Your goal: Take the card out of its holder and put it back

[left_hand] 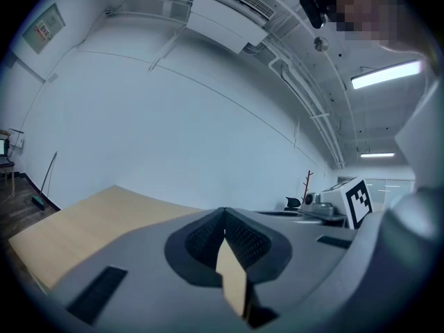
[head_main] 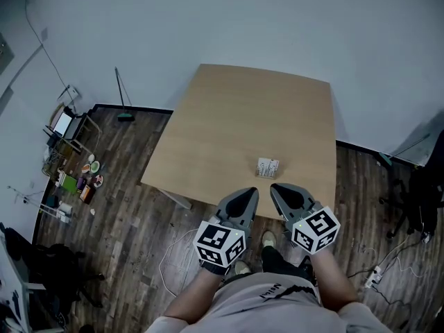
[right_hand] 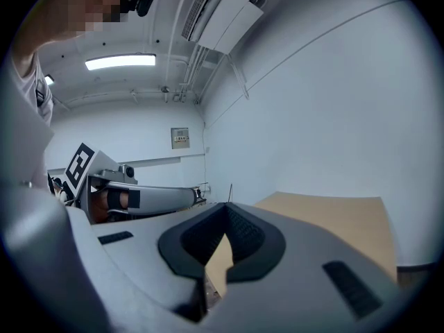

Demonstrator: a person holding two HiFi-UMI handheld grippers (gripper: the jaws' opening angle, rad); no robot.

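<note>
The 2 tools, left gripper [head_main: 250, 193] and right gripper [head_main: 275, 188], are closed on nothing, short of the table [head_main: 236, 109]; the holder [head_main: 268, 167] stands near its edge, card apparently seated; this fits pre-removal or post-return.

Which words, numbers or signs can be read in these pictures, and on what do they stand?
No text can be read.
Card holder: print too small.
Shirt: dark print, blurred.
Wall poster: too small.
Left tool, right tool: square markers, no words.

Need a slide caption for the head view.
Left tongs and right tongs, both shut and empty, poised at the near edge of the wooden table, short of the card holder.
</note>
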